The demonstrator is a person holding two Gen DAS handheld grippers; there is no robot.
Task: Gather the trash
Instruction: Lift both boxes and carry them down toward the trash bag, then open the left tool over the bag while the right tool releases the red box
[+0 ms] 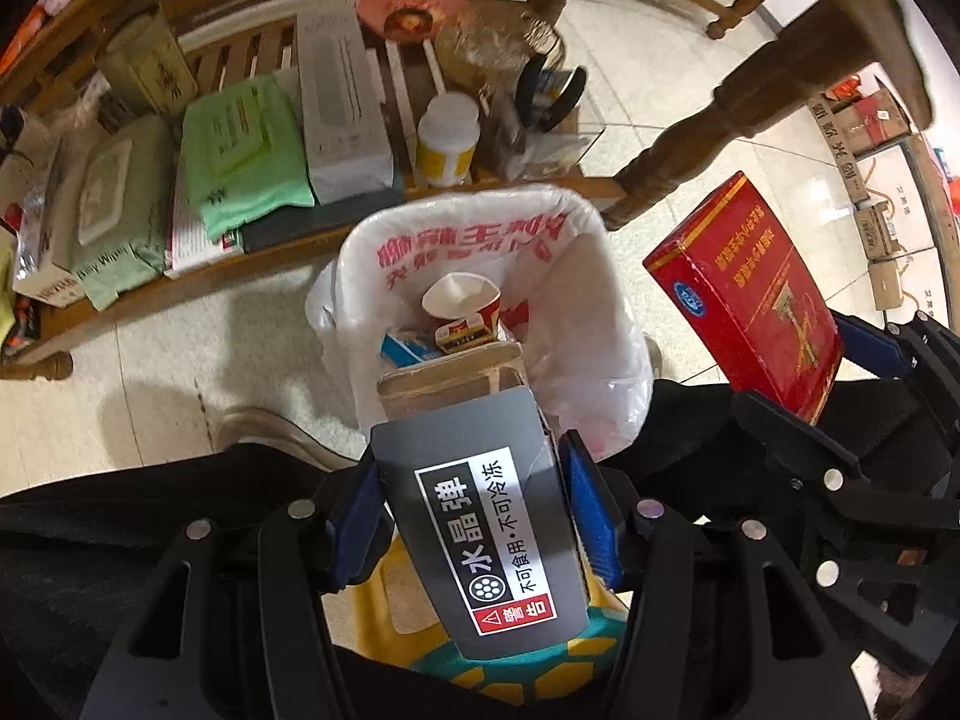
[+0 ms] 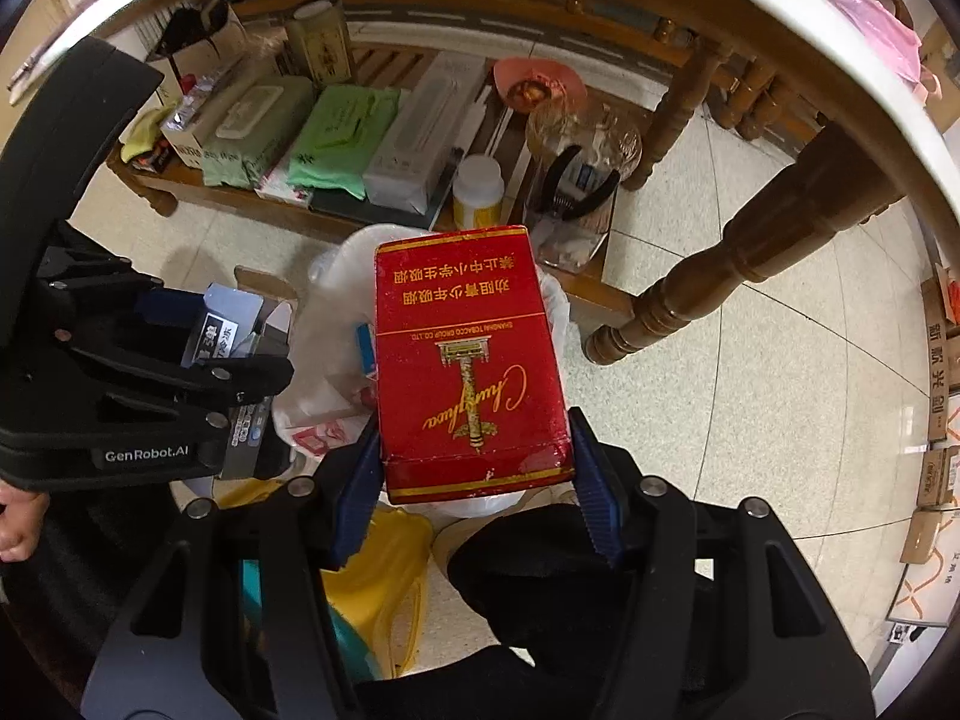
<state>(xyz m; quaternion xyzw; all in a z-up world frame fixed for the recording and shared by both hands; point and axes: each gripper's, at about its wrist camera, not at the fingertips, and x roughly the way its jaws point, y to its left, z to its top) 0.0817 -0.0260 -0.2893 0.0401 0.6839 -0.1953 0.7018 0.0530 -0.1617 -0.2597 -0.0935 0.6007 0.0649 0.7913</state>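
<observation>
Left wrist view: your left tongs (image 1: 474, 516) clamp the grey carton (image 1: 480, 516) over the lined bin (image 1: 480, 228).
Right tongs (image 2: 477, 468): pinching the red cigarette carton (image 2: 471, 360).
Handling: light, crushable card; you grip flat sides.

The grey box (image 1: 480, 534) covers the near rim of the bin (image 1: 360, 276) in the left wrist view, so what lies under it in the bin cannot be told. In the right wrist view the red pack (image 2: 471, 360) hides most of the bin (image 2: 336, 276); only slivers of its white liner show beside the pack. The grey box (image 2: 231, 324) there is largely hidden behind the left hand-held gripper (image 2: 240, 372). The cartons (image 2: 936, 468) on the floor are cut off by the picture's edge. Small print on the packets (image 1: 240, 144) on the low shelf (image 1: 150, 300) is too small to read.
</observation>
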